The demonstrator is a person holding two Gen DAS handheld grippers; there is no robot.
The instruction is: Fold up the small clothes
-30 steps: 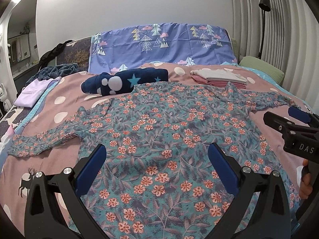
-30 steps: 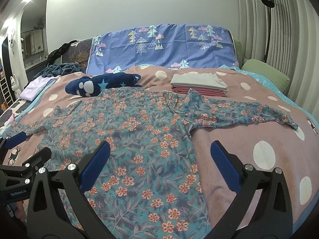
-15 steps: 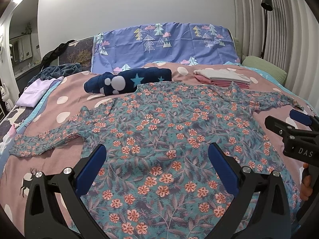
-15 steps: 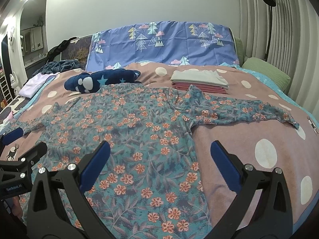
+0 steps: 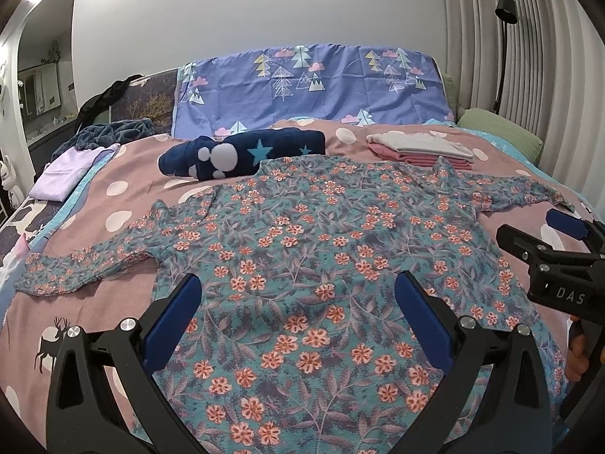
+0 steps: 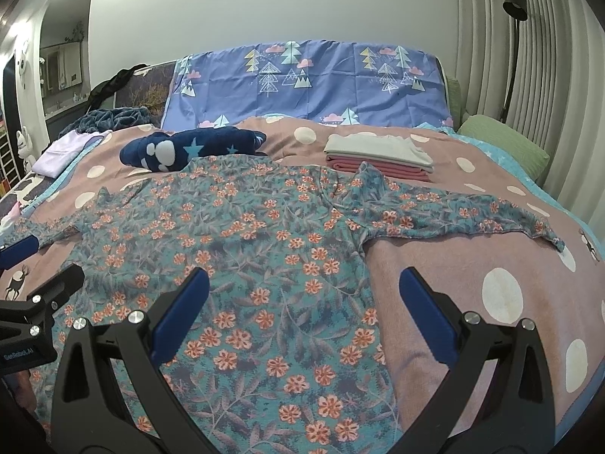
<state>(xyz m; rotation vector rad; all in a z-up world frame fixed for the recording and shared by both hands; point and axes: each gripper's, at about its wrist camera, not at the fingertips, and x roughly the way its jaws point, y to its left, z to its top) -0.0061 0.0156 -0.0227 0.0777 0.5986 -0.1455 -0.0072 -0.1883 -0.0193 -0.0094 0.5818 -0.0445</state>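
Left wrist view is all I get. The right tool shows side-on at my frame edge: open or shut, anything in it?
Observer: Open. In the right wrist view the right tool has its blue pads spread wide, with nothing gripped between them.
Operator: What lies under it?
Observer: The side edge of the teal long-sleeved shirt with orange flowers runs between the pads. Shirt cloth lies toward the picture's left, and the bare pink bedspread with white dots toward its right.
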